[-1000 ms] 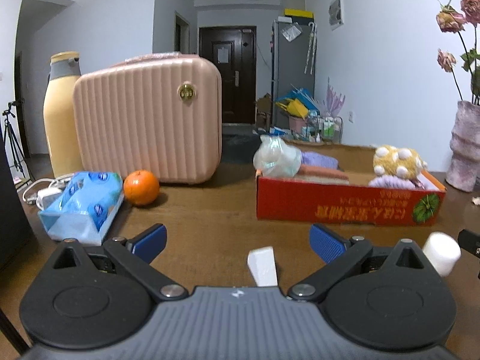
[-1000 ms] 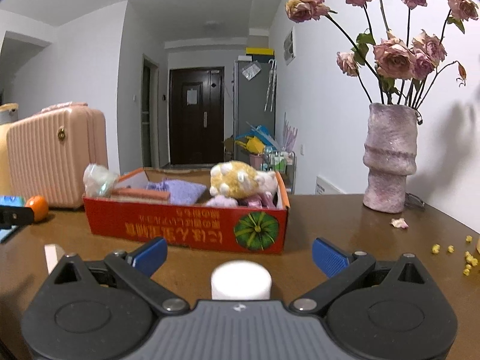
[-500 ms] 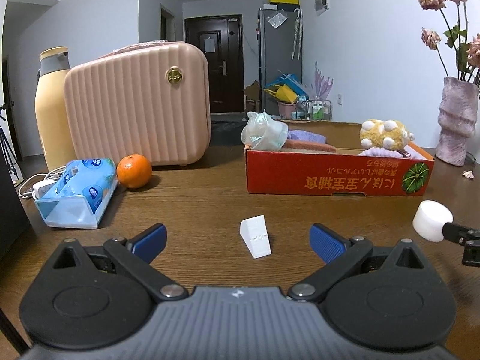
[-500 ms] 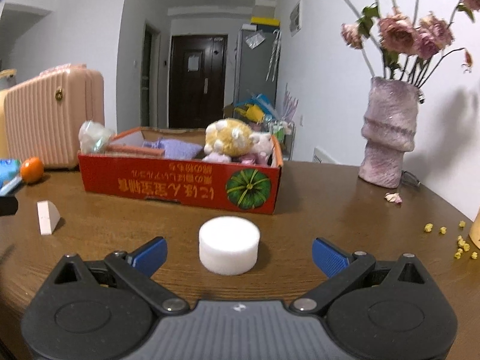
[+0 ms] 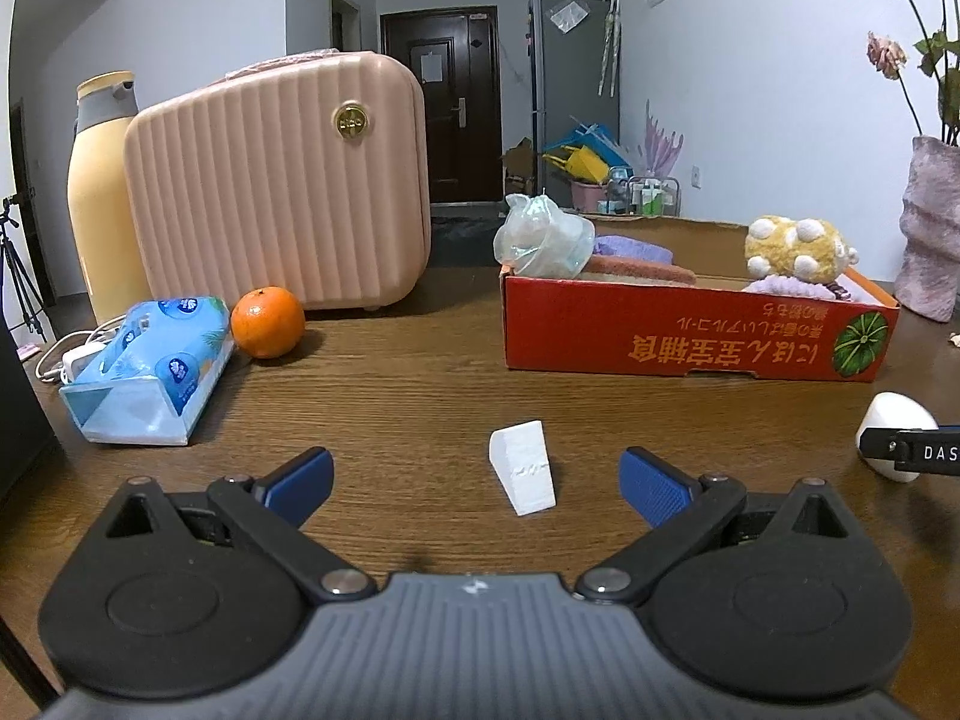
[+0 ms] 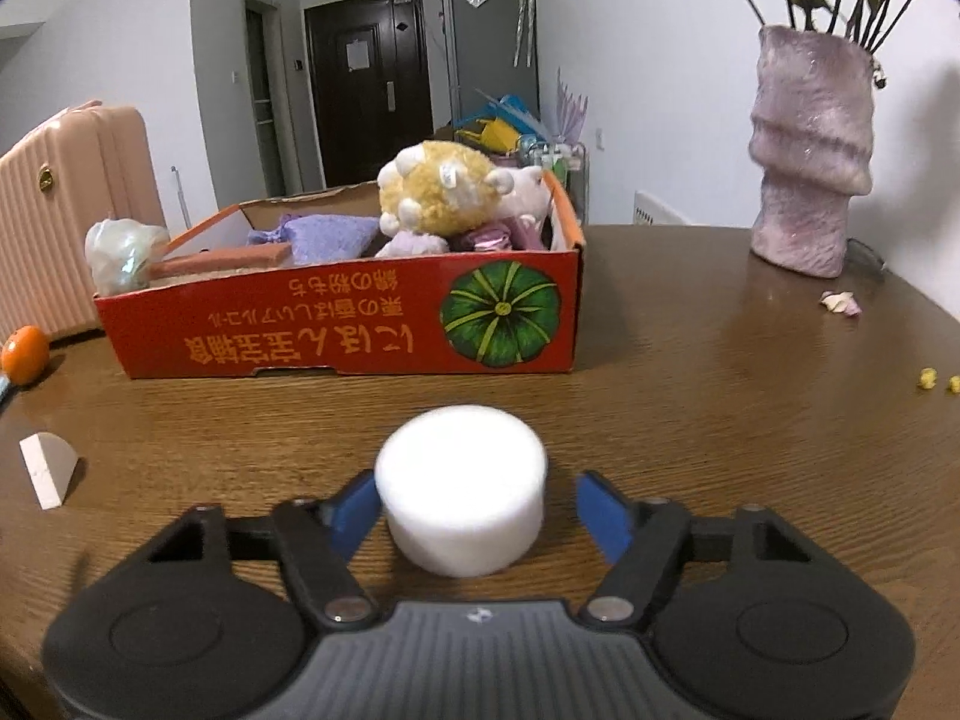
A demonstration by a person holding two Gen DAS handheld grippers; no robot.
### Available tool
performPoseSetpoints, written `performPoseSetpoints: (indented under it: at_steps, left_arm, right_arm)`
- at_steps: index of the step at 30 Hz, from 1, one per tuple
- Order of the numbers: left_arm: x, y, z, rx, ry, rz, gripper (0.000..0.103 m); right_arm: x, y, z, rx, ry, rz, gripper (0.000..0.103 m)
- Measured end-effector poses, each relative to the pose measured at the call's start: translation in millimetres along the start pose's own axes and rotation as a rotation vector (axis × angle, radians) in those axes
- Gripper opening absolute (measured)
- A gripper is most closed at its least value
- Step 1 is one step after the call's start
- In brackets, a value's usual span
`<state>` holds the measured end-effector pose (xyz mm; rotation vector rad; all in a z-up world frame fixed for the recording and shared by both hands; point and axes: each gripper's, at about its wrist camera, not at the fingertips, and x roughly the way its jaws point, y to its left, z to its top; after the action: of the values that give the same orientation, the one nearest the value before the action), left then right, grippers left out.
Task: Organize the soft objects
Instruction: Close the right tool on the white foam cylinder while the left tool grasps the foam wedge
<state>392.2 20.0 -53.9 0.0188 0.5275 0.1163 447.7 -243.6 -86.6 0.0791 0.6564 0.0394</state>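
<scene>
A white foam cylinder point(image 6: 462, 489) stands on the wooden table between the blue fingers of my right gripper point(image 6: 477, 510). The left finger touches it; a small gap shows at the right finger. It also shows in the left wrist view point(image 5: 894, 435). A white foam wedge point(image 5: 523, 474) lies on the table just ahead of my open, empty left gripper point(image 5: 477, 480); it also shows in the right wrist view point(image 6: 48, 468). A red cardboard box point(image 6: 336, 339) holds a yellow plush toy point(image 6: 441, 195), a purple pouch point(image 6: 327, 237) and a clear bag point(image 6: 120, 255).
A pink suitcase point(image 5: 279, 186), a yellow bottle point(image 5: 102, 192), an orange point(image 5: 267, 321) and a blue tissue pack point(image 5: 147, 369) stand at the left. A purple vase point(image 6: 810, 159) with dried flowers stands at the right, with petals and yellow crumbs point(image 6: 936, 381) near it.
My right gripper moved forward around the foam cylinder and its fingers narrowed onto it. My left gripper pulled back and rose a little; the wedge now lies further ahead.
</scene>
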Motion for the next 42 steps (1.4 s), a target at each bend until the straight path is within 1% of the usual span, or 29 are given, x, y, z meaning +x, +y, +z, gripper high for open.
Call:
performPoseSetpoints:
  at_steps: [1, 4, 9, 14, 19, 22, 26, 30, 33, 35, 36, 38, 39, 40, 41, 42]
  left_arm:
    - [2.0, -0.8, 0.4, 0.001, 0.004, 0.002, 0.103]
    - [8.0, -2.9, 2.0, 0.005, 0.017, 0.007, 0.103]
    - [18.3, -4.6, 5.5, -0.008, 0.038, 0.015, 0.103]
    - [31.4, -4.9, 8.9, -0.02, 0.066, 0.044, 0.103]
    - [44.1, -4.8, 13.3, -0.044, 0.087, 0.047, 0.103]
    - [49.6, -7.0, 14.5, -0.043, 0.095, 0.05, 0.099]
    - [56.8, -9.1, 15.4, -0.045, 0.119, 0.039, 0.088]
    - [60.8, -10.5, 14.8, -0.046, 0.129, 0.041, 0.087]
    - [60.7, -11.3, 14.9, -0.046, 0.13, 0.027, 0.078]
    - [62.2, -13.6, 14.2, -0.035, 0.136, 0.02, 0.066]
    - [63.1, -14.8, 13.8, -0.029, 0.141, 0.019, 0.064]
    - [63.4, -16.2, 13.3, -0.019, 0.142, 0.013, 0.045]
    - [63.8, -16.2, 13.1, -0.019, 0.144, 0.005, 0.041]
    - [64.2, -16.1, 12.8, -0.019, 0.149, -0.005, 0.031]
    - [64.8, -16.5, 12.5, -0.016, 0.152, -0.009, 0.025]
    - [65.1, -16.8, 12.3, -0.013, 0.153, -0.012, 0.023]
  right_arm:
    - [2.0, 1.0, 0.3, -0.001, 0.006, 0.008, 0.057]
    - [2.6, 5.1, 0.4, -0.023, -0.003, 0.009, 0.055]
    - [-3.8, 6.0, 0.9, -0.023, -0.041, 0.011, 0.054]
    - [-4.8, 3.3, 1.3, -0.008, -0.049, 0.014, 0.055]
    - [-4.8, 3.4, 0.8, -0.008, -0.05, 0.015, 0.055]
    - [-4.7, 3.1, 0.7, -0.005, -0.049, 0.016, 0.055]
    - [-4.6, 4.1, 0.1, -0.004, -0.05, 0.019, 0.055]
    - [-4.9, 4.3, -0.2, -0.004, -0.051, 0.022, 0.055]
    - [-5.4, 4.8, -0.6, -0.005, -0.054, 0.026, 0.055]
    - [-5.6, 4.7, -0.6, -0.005, -0.055, 0.028, 0.055]
    - [-5.8, 4.5, -0.7, -0.005, -0.055, 0.029, 0.055]
    - [-5.8, 4.7, -0.7, -0.005, -0.056, 0.031, 0.055]
    - [-5.7, 4.7, -0.8, -0.006, -0.056, 0.032, 0.055]
    - [-6.0, 4.8, -0.7, -0.006, -0.056, 0.033, 0.055]
    - [-6.2, 4.9, -0.9, -0.007, -0.056, 0.034, 0.055]
    - [-6.3, 5.0, -1.0, -0.007, -0.057, 0.035, 0.055]
